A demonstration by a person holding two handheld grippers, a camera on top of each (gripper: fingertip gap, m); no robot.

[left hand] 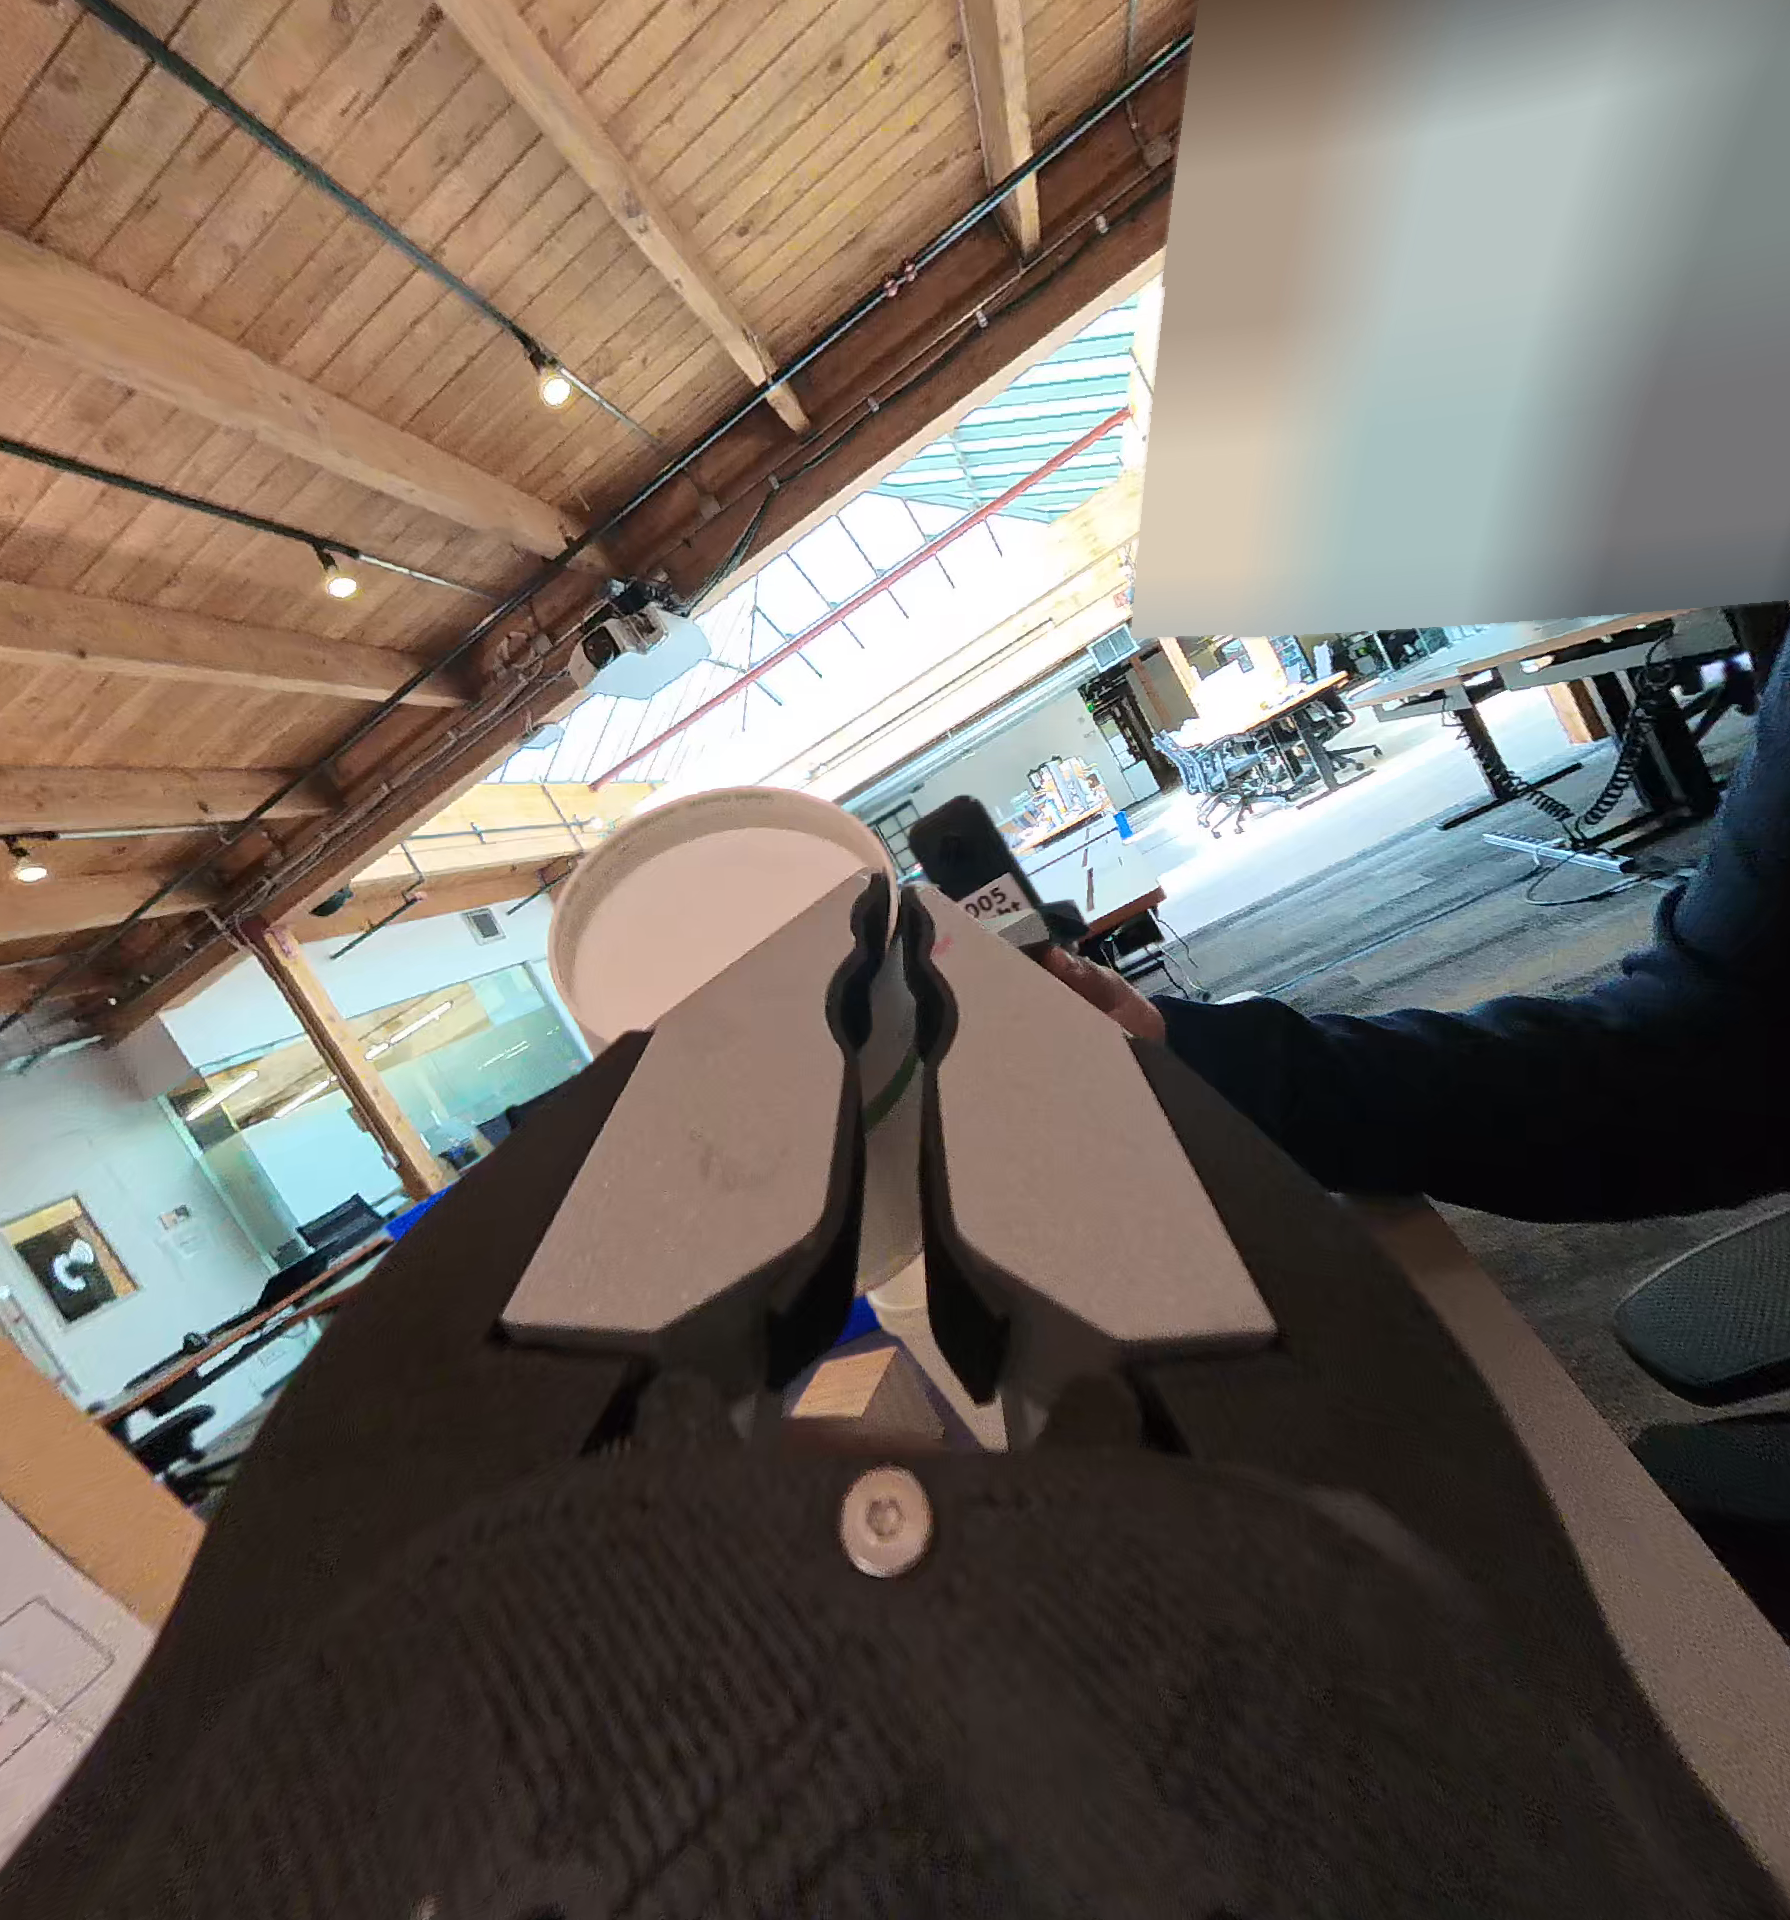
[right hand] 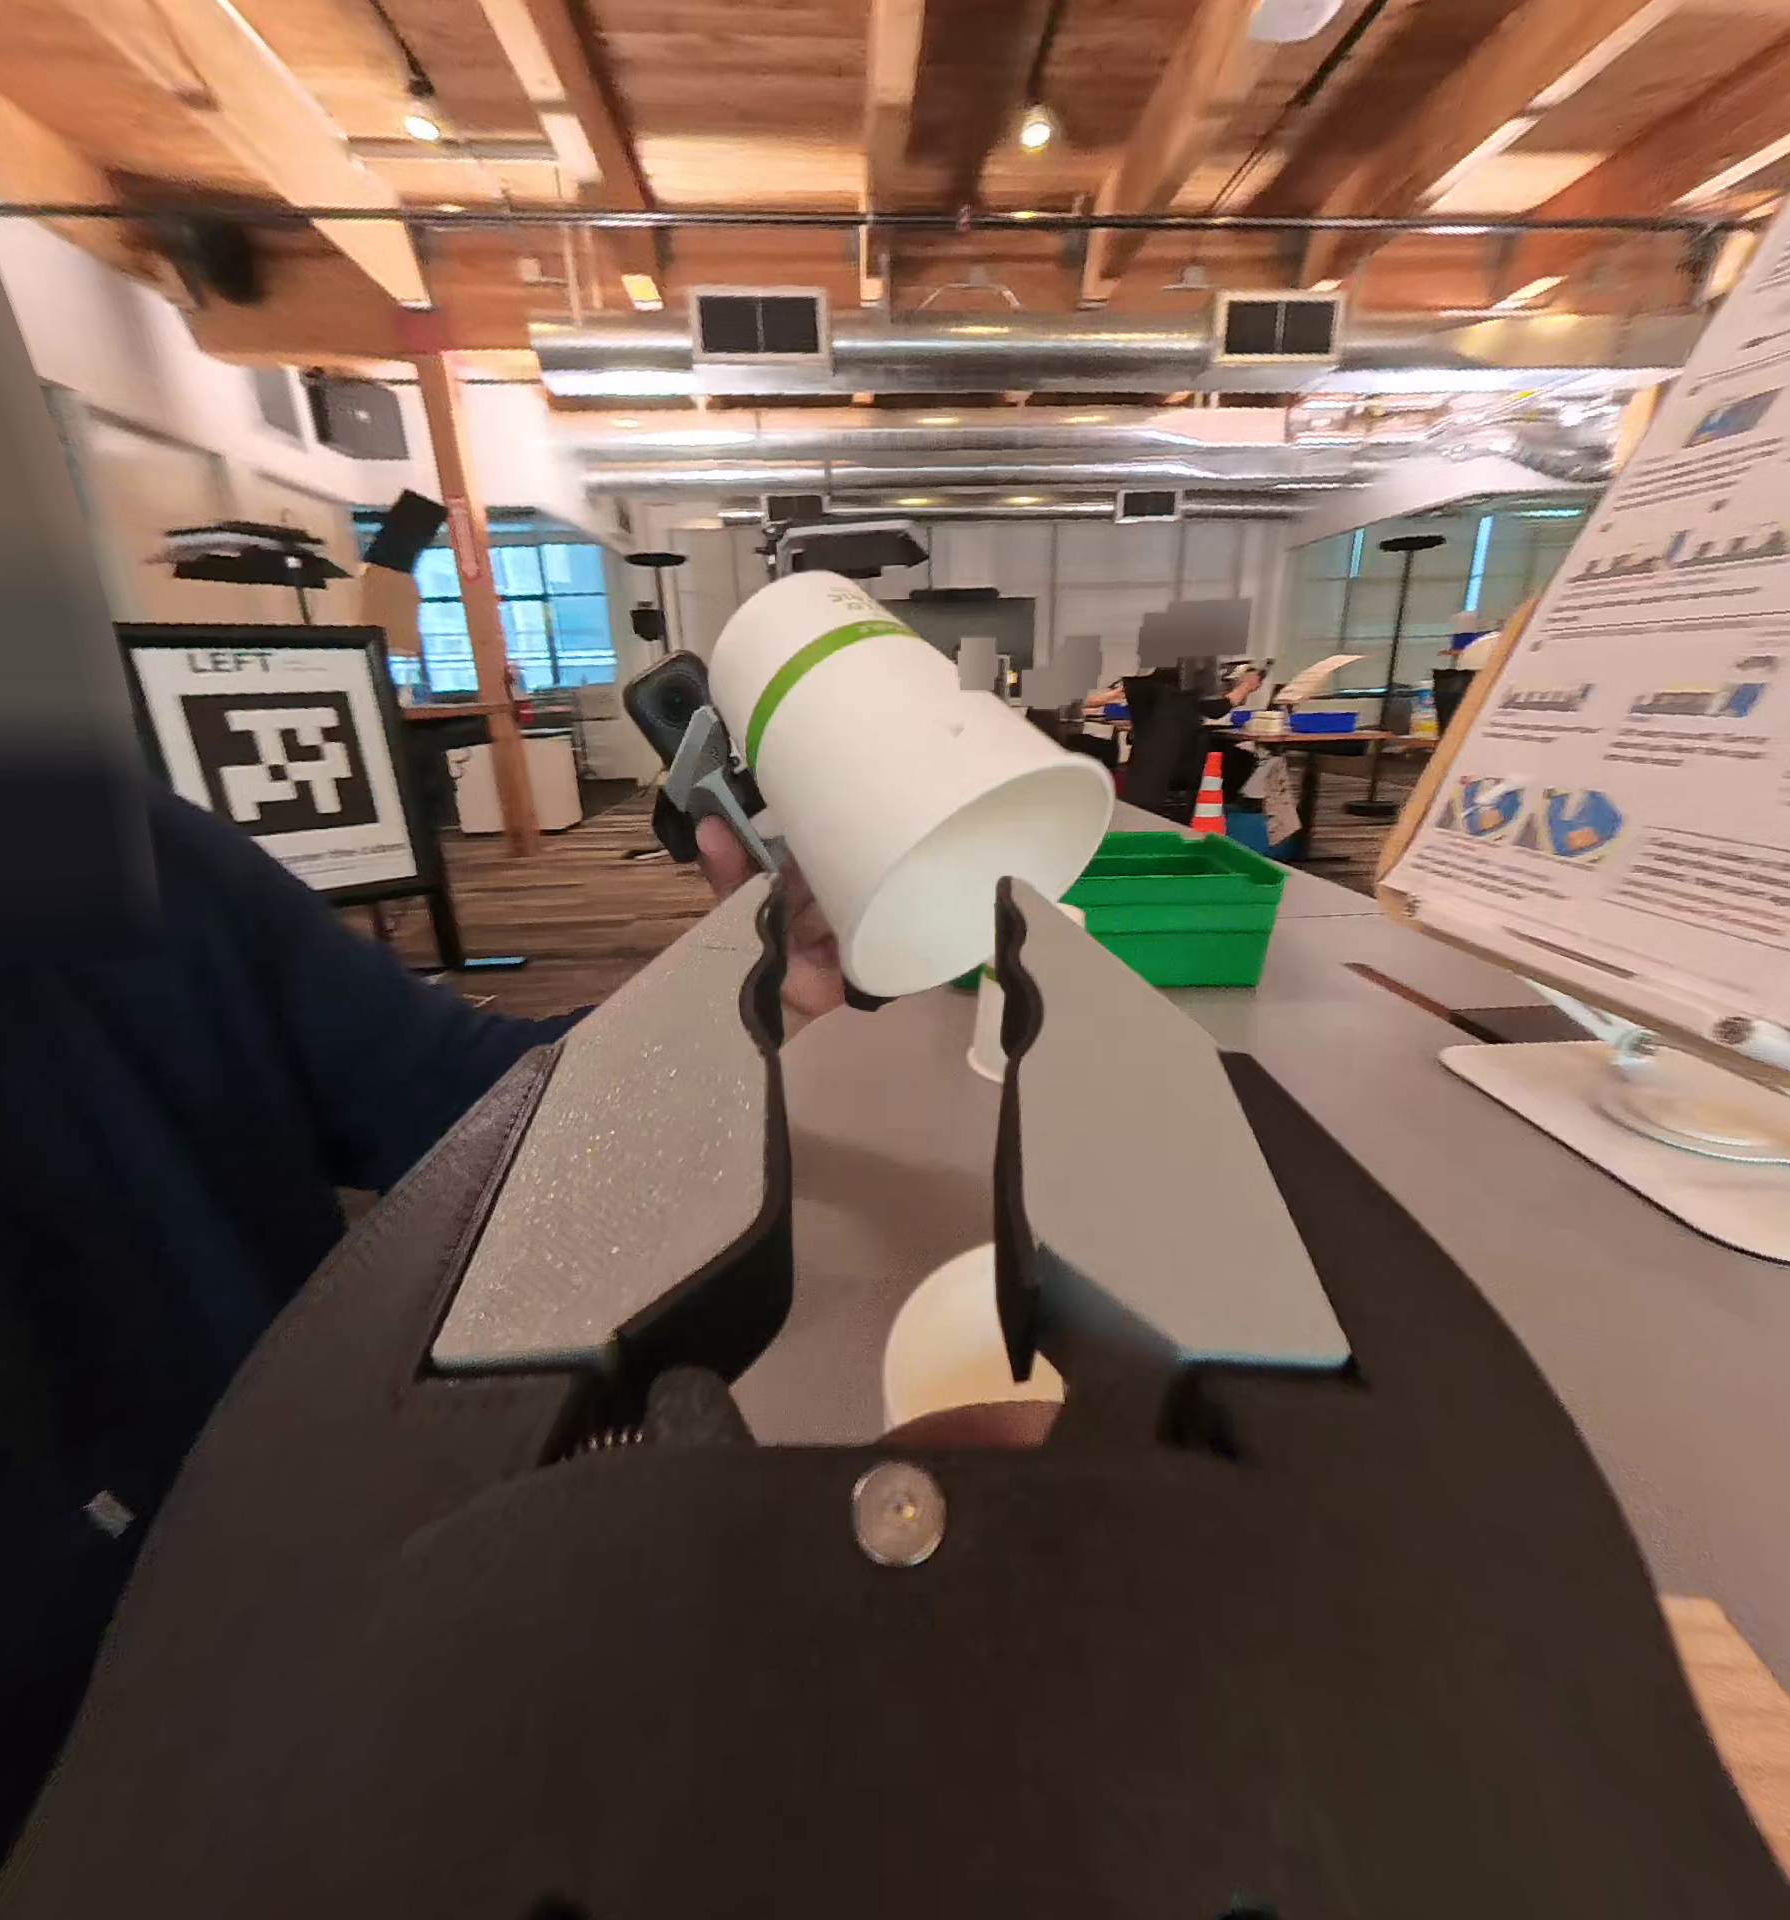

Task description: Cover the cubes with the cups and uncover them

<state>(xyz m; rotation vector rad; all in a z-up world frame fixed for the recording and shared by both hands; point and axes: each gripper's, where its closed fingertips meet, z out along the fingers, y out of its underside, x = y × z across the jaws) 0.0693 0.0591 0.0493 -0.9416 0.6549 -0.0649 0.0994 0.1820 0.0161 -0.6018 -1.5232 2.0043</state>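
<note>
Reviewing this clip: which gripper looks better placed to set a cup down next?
Left, probably. The left gripper is already shut on the wall of a white cup with a green band, held tilted in the air above the table. The right gripper is open and holds nothing.

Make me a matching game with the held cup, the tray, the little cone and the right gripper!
Things:
1. white paper cup in the left gripper
2. tray
3. traffic cone
4. right gripper

Descriptions:
A. orange and white, far behind the table
B. jaws apart, holding nothing
C. lifted and tilted, a green band around it
D. green, sitting on the grey table

Pairs: 1-C, 2-D, 3-A, 4-B
</note>
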